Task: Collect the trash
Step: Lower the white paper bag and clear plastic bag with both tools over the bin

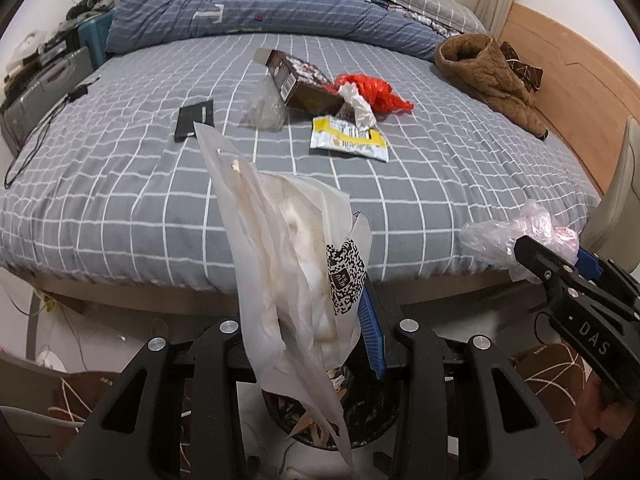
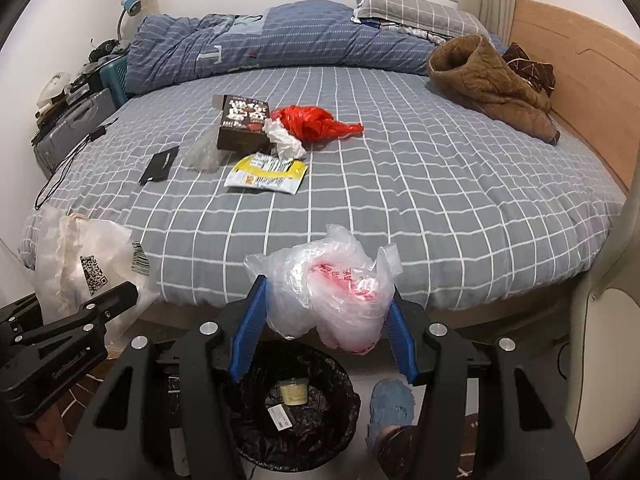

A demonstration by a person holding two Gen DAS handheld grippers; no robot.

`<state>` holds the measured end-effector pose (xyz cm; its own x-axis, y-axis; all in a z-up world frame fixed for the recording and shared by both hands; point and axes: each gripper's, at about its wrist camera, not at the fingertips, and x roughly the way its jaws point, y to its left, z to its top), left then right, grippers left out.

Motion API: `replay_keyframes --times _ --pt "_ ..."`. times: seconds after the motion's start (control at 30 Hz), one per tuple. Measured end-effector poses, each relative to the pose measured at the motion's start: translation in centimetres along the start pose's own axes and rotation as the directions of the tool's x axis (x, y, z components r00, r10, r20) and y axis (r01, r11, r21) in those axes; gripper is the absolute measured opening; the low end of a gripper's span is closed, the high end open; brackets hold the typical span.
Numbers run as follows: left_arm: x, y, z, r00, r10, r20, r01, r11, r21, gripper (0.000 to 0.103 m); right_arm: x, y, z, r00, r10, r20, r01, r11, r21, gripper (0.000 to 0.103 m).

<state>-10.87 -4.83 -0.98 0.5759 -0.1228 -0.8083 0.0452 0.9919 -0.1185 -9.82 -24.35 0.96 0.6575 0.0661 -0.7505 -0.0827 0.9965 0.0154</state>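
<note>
Between the right tongs [image 2: 324,320] a crumpled clear plastic bag [image 2: 332,292] is clamped by the blue pads, hanging over the black-lined trash bin [image 2: 296,396] on the floor at the foot of the bed [image 2: 440,208]. The left tongs [image 1: 316,332] are nearly together, pinching a long white paper wrapper [image 1: 288,264] above the same bin. Risk, as I judge it: both pieces are light and floppy, so on release the wrapper's tail could catch the rim and slide outside, or the bag could cling to a pad. The two tongs are also close and might bump. More trash waits on the bed: a brown box [image 2: 244,126], a red bag [image 2: 316,122] and a yellow packet [image 2: 268,174].
</note>
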Motion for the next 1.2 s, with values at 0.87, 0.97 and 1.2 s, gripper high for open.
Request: replay_keyframes --times 0.87,0.97,1.2 --pt "3.1 1.9 -6.3 0.998 0.024 -0.066 -0.025 0.999 -0.021 0.037 4.6 1.5 -9.0 0.988 0.003 -0.156 -0.002 1.000 0.009 0.053" --pt "3.8 2.0 -6.9 0.997 0.033 -0.071 -0.034 0.999 -0.013 0.037 5.6 1.9 -10.0 0.984 0.004 -0.179 -0.004 1.000 0.001 0.053" --pt "5.4 2.1 -7.9 0.996 0.044 -0.080 -0.044 0.999 0.002 0.037 7.9 2.5 -11.7 0.973 0.004 -0.229 -0.008 1.000 -0.014 0.053"
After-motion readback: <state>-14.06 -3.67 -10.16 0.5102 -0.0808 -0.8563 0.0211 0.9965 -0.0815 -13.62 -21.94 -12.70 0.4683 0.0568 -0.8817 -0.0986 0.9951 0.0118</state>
